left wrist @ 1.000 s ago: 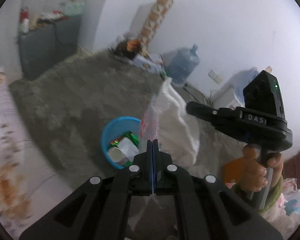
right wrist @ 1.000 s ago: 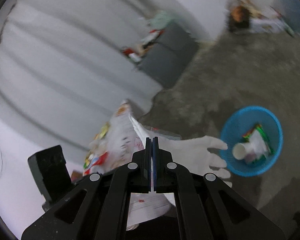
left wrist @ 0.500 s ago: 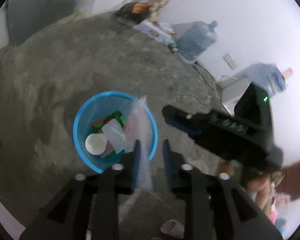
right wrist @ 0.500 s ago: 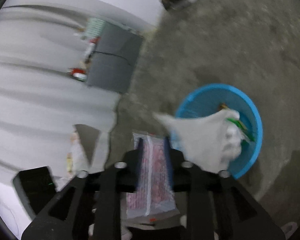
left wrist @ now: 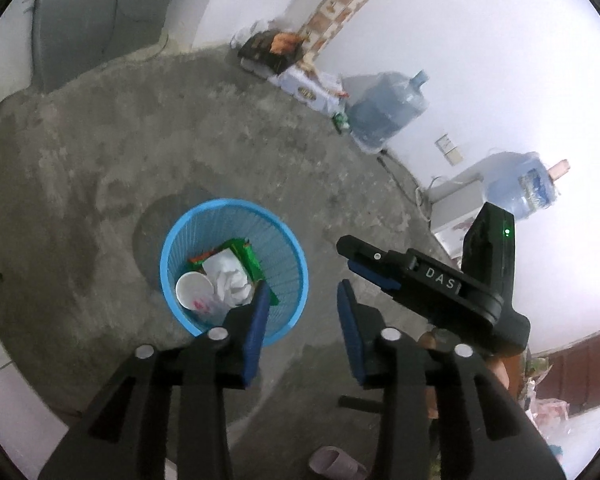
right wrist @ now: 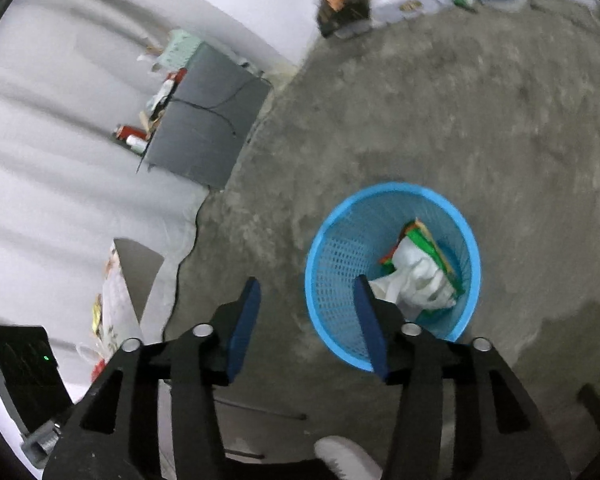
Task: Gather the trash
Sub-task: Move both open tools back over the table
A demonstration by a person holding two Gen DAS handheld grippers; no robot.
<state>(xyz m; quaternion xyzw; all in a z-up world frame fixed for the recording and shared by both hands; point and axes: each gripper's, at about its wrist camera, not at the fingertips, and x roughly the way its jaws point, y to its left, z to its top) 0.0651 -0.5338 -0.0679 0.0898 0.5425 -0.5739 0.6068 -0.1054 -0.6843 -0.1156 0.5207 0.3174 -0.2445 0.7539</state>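
Observation:
A blue plastic basket [left wrist: 168, 252] stands on the concrete floor and holds trash: a white paper cup [left wrist: 194, 291], crumpled white plastic [left wrist: 230, 278], a clear wrapper with red print [left wrist: 208, 306] and a green snack packet [left wrist: 248, 258]. My left gripper [left wrist: 302, 304] is open and empty, above the basket's near right rim. The right gripper [left wrist: 346, 264] shows beside it, open. In the right wrist view the basket [right wrist: 332, 256] holds the white plastic [right wrist: 418, 276] and green packet [right wrist: 432, 246]. My right gripper [right wrist: 306, 294] is open and empty above its left rim.
Two blue water jugs [left wrist: 386, 108] [left wrist: 520, 184] and cardboard boxes [left wrist: 312, 84] line the far wall. A dark grey cabinet [right wrist: 208, 128] with clutter stands by the white wall. A slipper [left wrist: 336, 462] lies on the floor near me.
Both grippers opened over the basket. The clear printed wrapper and the white plastic bag dropped from them into the basket.

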